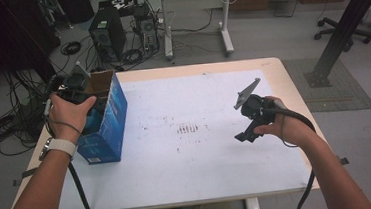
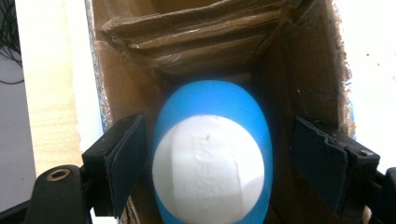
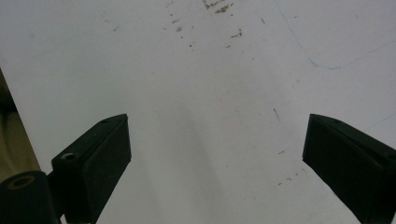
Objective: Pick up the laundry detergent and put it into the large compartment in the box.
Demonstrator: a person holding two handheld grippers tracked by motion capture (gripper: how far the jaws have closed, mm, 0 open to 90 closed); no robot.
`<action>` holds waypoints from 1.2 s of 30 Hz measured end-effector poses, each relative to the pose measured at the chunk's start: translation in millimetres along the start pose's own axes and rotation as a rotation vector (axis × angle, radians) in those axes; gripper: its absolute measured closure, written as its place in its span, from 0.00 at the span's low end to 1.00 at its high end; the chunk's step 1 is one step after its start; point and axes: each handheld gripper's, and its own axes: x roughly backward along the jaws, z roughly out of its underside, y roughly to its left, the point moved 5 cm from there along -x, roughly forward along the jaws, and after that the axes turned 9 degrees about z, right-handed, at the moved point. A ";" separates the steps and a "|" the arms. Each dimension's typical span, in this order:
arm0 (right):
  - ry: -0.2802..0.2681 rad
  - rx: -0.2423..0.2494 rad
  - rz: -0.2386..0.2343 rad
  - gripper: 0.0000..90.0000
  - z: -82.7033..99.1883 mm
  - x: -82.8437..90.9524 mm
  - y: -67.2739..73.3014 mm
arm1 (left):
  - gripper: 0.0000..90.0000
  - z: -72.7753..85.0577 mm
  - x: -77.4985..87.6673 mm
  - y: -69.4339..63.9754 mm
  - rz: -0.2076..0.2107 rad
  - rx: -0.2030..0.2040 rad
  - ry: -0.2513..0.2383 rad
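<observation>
At the table's left edge, the left gripper [image 1: 74, 90] was held over an open blue cardboard box with a brown inside [image 1: 108, 121]. Between its spread jaws, inside the box, a smooth blue egg-shaped object with a large white round face [image 2: 211, 158] was seen; a gap was left at each side, so the object was not clamped. Farther right, over the stained white table top [image 1: 187, 154], the right gripper [image 1: 249, 122] was held with jaws wide apart and nothing between them.
</observation>
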 end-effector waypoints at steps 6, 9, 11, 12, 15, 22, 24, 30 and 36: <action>0.000 0.001 0.002 0.09 -0.4 1.3 0.4 | 0.16 -1.6 5.6 -3.0 0.007 -0.002 -0.002; -0.001 0.001 0.001 0.09 -0.5 1.5 1.0 | 0.14 -1.8 7.4 -2.8 0.007 -0.004 -0.004; -0.001 0.002 0.002 0.09 0.1 1.8 1.4 | 0.13 -1.9 8.7 -3.2 0.015 -0.006 -0.004; -0.002 -0.001 0.003 0.09 0.4 1.9 1.6 | 0.12 -2.2 9.8 -3.6 0.017 -0.006 -0.008; -0.001 0.000 0.003 0.09 0.3 2.6 1.6 | 0.11 -3.8 14.7 -5.6 0.028 -0.023 -0.015; -0.004 0.002 0.006 0.09 -0.9 4.4 2.0 | 0.11 -6.9 23.8 -7.5 0.030 -0.035 -0.016; -0.003 0.003 0.006 0.09 -0.6 4.6 1.7 | 0.11 -8.0 27.1 -8.0 0.032 -0.035 -0.025; -0.006 0.003 0.008 0.09 -1.0 5.6 2.1 | 0.11 -10.9 36.1 -10.1 0.044 -0.047 -0.043; -0.002 0.005 0.009 0.09 -2.2 6.3 2.5 | 0.11 -13.2 46.1 -13.7 0.049 -0.065 -0.059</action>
